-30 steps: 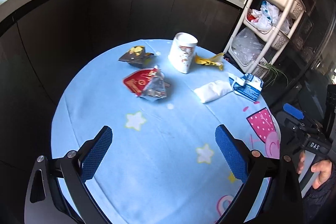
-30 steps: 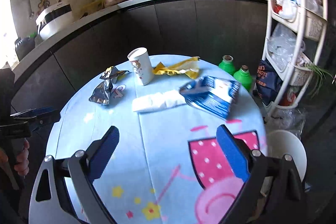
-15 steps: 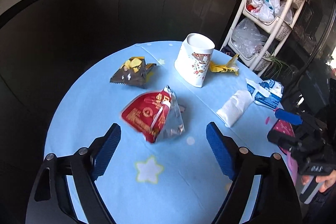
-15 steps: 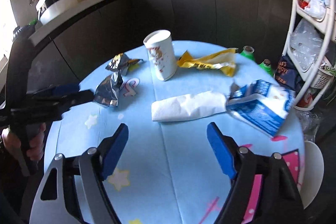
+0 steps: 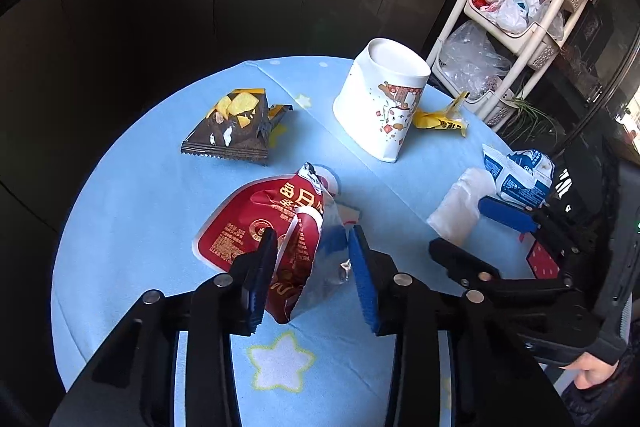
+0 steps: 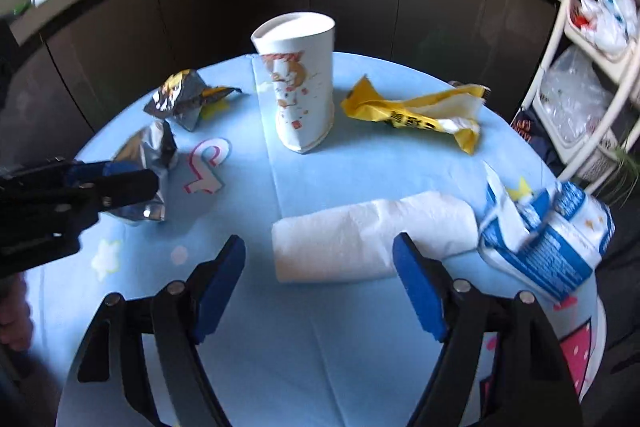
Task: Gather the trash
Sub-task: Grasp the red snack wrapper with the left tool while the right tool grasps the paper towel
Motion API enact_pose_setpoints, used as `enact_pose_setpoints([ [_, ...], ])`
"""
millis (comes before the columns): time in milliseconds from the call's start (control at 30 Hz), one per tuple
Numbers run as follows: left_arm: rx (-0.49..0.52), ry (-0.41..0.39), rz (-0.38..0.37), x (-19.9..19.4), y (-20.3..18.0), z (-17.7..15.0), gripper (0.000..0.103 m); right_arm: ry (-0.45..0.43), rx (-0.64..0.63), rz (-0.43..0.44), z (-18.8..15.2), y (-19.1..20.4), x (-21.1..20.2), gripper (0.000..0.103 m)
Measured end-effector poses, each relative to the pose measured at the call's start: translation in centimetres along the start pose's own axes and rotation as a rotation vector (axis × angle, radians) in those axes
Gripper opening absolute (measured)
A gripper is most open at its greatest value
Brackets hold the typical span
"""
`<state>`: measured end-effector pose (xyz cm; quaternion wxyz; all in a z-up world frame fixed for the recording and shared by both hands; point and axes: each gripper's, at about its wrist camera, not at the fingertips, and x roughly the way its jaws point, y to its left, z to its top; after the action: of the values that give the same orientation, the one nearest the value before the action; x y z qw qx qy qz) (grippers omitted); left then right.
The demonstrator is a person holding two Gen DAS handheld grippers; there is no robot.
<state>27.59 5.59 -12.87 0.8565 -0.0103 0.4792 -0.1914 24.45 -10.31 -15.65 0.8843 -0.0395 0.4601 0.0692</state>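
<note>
The left gripper [image 5: 314,267] has come forward and down since half a second ago, and its jaws, then spread wide on either side of the red snack bag [image 5: 260,227], have now narrowed around the bag's crumpled silver end; the left pad touches the red foil, while a thin gap seems to remain at the right pad, so I cannot tell whether the bag is gripped firmly. The bag rests on the blue cloth of the round bench [image 5: 132,195], in the same spot as before.

The right gripper [image 6: 320,267] has also moved in: the folded white napkin [image 6: 372,235], earlier well ahead of it, now lies between its fingertips, with the right pad overlapping the napkin's near edge. Its jaws are wide apart and hold nothing.

Nothing else on the bench has shifted. The paper cup [image 6: 302,83] stands upright near the far side, the yellow wrapper [image 6: 416,113] lies to its right, and the dark chip bag [image 5: 236,129] lies to its left. The blue and white packet [image 6: 548,239] lies at the bench's right edge, touching the napkin's end. A white storage rack [image 5: 516,27] stands beyond the bench on the right
</note>
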Motion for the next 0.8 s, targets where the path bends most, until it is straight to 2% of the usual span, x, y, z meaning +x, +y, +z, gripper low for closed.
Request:
enact_pose_setpoints([
  [67,-0.006,0.005,-0.006,0.1,0.2,0.0,0.035,0.003,-0.024,-0.033,0.0,0.3,0.5,0.069],
  [100,-0.011,0.009,-0.015,0.1,0.3,0.0,0.035,0.007,-0.024,-0.033,0.1,0.4,0.8,0.058],
  [133,-0.014,0.012,-0.021,0.1,0.4,0.0,0.035,0.007,-0.015,-0.027,0.1,0.3,0.8,0.044],
  [167,-0.019,0.009,-0.027,0.0,0.5,-0.1,0.025,0.005,-0.015,-0.027,0.0,0.2,0.7,0.037],
  [233,-0.029,0.01,-0.037,-0.1,0.7,-0.1,0.024,-0.001,-0.027,-0.013,-0.2,0.1,0.3,0.016],
  [267,-0.031,0.01,-0.038,-0.2,0.7,-0.2,0.024,-0.005,-0.03,-0.009,-0.4,0.1,0.0,0.011],
  [400,-0.022,0.0,-0.025,-1.0,0.4,-0.5,0.023,-0.038,-0.032,0.05,-0.8,-0.1,-2.2,0.01],
  [533,-0.007,-0.02,-0.048,-2.5,-0.3,-0.6,0.023,-0.082,-0.014,0.113,-1.3,-0.4,-5.2,0.01],
  [800,0.074,-0.077,-0.09,-6.8,-4.7,-1.0,0.023,-0.192,0.038,0.151,-3.1,-2.2,-12.6,0.01],
])
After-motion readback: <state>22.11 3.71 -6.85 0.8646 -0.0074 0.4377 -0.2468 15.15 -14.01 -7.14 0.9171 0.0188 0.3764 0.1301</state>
